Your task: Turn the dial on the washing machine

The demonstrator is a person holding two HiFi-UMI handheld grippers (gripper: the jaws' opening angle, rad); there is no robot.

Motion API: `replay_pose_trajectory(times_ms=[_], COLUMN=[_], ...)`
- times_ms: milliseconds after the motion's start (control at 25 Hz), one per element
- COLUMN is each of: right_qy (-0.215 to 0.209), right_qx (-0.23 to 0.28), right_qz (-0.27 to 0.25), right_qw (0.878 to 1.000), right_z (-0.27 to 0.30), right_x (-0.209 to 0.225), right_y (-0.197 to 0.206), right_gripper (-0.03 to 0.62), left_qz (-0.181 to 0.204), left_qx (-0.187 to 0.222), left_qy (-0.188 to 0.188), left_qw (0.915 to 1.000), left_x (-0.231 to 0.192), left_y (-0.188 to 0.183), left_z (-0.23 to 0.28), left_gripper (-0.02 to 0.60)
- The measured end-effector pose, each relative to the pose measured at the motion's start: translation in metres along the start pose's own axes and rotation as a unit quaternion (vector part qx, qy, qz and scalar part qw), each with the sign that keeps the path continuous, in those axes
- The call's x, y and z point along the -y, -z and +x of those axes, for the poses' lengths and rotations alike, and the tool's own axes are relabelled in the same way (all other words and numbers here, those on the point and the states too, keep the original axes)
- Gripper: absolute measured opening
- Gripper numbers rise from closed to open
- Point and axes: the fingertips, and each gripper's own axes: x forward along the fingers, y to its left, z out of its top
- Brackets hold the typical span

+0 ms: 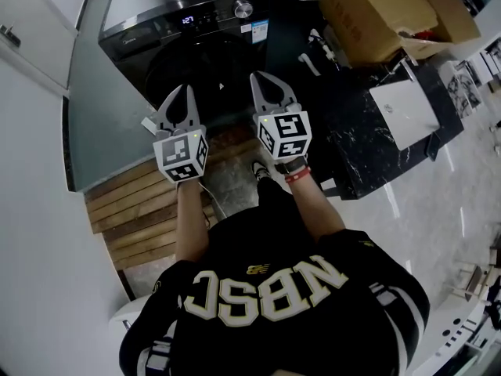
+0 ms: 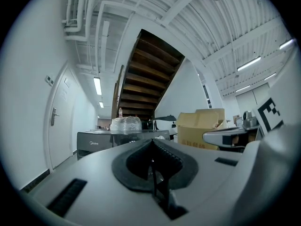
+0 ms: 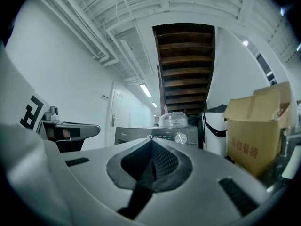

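Observation:
The dark washing machine stands ahead of me, with its round silver dial at the right of the control panel. In the right gripper view the dial shows just right of my jaw tips, some distance away. My left gripper and right gripper are held side by side in front of the machine's door, short of the panel. Both are shut with nothing between their fingers. The left gripper view shows the machine low at the left, with a clear plastic bundle on top.
A cardboard box and a black marble counter with a white board stand at the right. A wooden pallet lies at the lower left, and a white door is at the left. Dark stairs rise behind the machine.

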Motion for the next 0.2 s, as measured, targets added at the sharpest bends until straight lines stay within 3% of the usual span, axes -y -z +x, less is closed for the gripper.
replay_pose_trajectory(times_ms=[200], right_qy=[-0.002], right_qx=[-0.005], right_qz=[0.0], right_qw=[1.0], right_z=[-0.026], right_x=[-0.009], right_y=[0.004], right_gripper=[0.005], left_qz=[0.002], left_qx=[-0.007], left_qy=[0.003], left_qw=[1.0], left_x=[0.013], left_y=[0.001], left_z=[-0.028], left_gripper=[0.015])
